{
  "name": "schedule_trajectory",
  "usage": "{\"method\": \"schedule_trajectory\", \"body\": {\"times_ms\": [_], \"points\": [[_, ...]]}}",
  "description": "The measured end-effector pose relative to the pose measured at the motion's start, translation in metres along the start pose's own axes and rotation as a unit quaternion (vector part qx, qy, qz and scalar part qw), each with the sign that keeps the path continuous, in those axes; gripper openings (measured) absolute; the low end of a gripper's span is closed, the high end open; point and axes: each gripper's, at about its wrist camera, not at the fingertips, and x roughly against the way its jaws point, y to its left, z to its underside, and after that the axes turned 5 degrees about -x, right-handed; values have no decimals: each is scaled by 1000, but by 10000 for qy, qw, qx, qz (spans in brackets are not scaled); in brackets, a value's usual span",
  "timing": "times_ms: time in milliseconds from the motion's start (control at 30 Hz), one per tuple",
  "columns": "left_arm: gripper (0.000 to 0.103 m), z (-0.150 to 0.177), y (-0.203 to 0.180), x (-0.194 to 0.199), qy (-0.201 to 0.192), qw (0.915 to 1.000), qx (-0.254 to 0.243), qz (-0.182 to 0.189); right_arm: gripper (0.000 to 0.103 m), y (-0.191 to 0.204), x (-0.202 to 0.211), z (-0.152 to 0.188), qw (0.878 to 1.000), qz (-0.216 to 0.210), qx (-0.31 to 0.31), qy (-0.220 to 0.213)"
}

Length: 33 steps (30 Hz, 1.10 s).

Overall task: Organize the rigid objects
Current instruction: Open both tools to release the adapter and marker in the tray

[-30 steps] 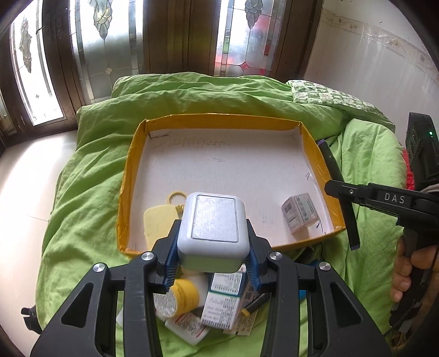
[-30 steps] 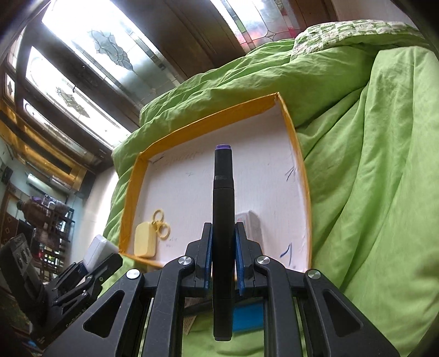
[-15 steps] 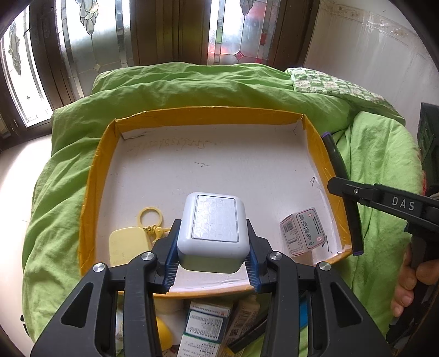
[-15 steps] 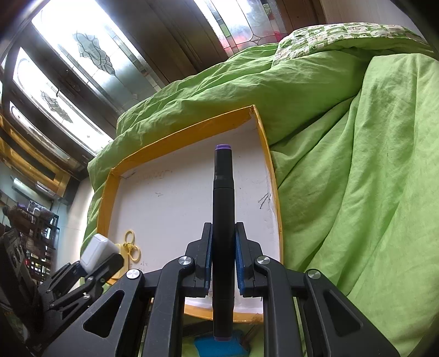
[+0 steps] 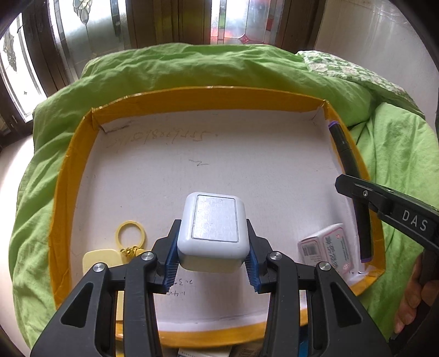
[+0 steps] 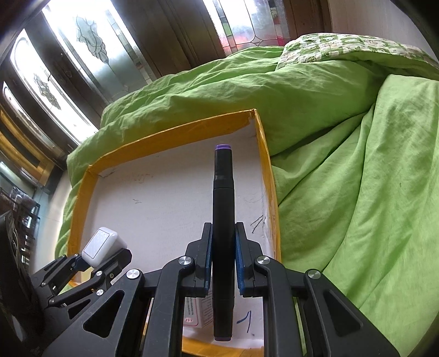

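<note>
Carrying into the tray (image 5: 70,175): left gripper (image 5: 211,263) clamped on white case (image 5: 212,233), right gripper (image 6: 222,263) on marker (image 6: 222,219) (near right wall). Next: lower, release.

Green-quilted bed (image 5: 164,71) under a yellow-rimmed tray (image 5: 208,99).

Tray (image 5: 74,170) sits on the duvet (image 5: 192,66) on the bed, windows (image 5: 90,24) behind it. In the tray: tag (image 5: 100,259) with key ring (image 5: 131,232) near-left, carton (image 5: 326,251) near-right. Left tool (image 5: 210,267) holds the box (image 5: 212,230) over the tray's near middle. Right tool (image 6: 223,270) holds the marker (image 6: 222,219) along the tray's right wall, above the carton.
</note>
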Motion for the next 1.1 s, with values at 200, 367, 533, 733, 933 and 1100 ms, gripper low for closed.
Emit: {"method": "schedule_trajectory", "body": {"times_ms": [200, 367, 533, 733, 933, 1100], "points": [[39, 3, -2, -12, 92, 9999, -40, -69, 13, -3, -18, 0, 9996, 160, 76, 199], [39, 4, -1, -10, 58, 9999, -54, -83, 13, 3, -20, 1, 9991, 281, 251, 179], [44, 5, -2, -9, 77, 9999, -60, -106, 13, 4, -19, 2, 9989, 391, 260, 75], [61, 7, -5, 7, -90, 9996, -159, -215, 23, -1, -6, 3, 9993, 325, 119, -132], [65, 12, -8, 29, -191, 9990, -210, -334, 55, 1, 23, 18, 9990, 117, 71, -416], [66, 25, -10, 57, -364, 9977, -333, -470, 66, 7, 53, 30, 9971, -70, 202, -725]]}}
